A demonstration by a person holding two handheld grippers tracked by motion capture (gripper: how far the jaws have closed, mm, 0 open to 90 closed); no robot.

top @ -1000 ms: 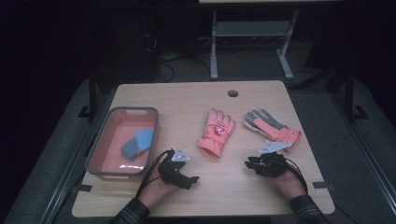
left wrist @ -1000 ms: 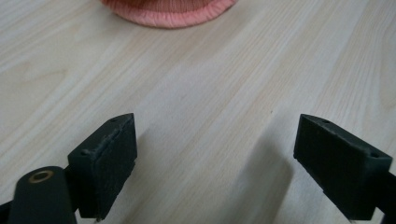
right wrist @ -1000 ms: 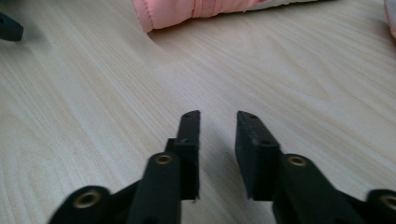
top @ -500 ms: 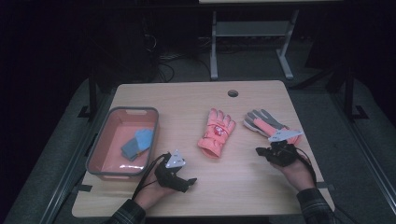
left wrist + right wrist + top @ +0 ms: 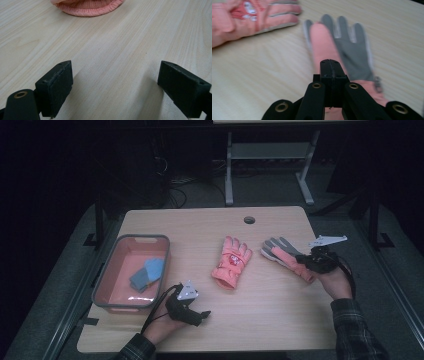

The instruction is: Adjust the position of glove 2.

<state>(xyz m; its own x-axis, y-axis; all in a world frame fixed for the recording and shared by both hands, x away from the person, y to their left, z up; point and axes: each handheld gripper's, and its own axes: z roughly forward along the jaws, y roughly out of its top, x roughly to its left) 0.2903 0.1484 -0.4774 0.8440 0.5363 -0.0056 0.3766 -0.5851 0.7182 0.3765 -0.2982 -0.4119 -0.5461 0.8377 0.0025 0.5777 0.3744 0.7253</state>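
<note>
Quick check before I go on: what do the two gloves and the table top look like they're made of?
Pink glove: soft fabric, likely knit; the left gripper view shows a ribbed, hemmed cuff.
Grey-palmed glove: pink fabric with a grey, matte palm layer, possibly a grip material; too blurred to confirm.
Table top: pale wood grain, smooth matte; probably laminate.

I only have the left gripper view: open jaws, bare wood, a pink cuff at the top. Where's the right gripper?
Observer: The right gripper is over the cuff end of a grey-palmed glove, jaws shut.
Operator: Holding it?
Observer: Cannot tell; the jaws look pressed together above the cuff.
Operator: And the pink cuff?
Observer: It belongs to a second, pink glove lying flat mid-table.
Operator: Anything else?
Observer: A pink bin at the table's left holds blue cloth.
</note>
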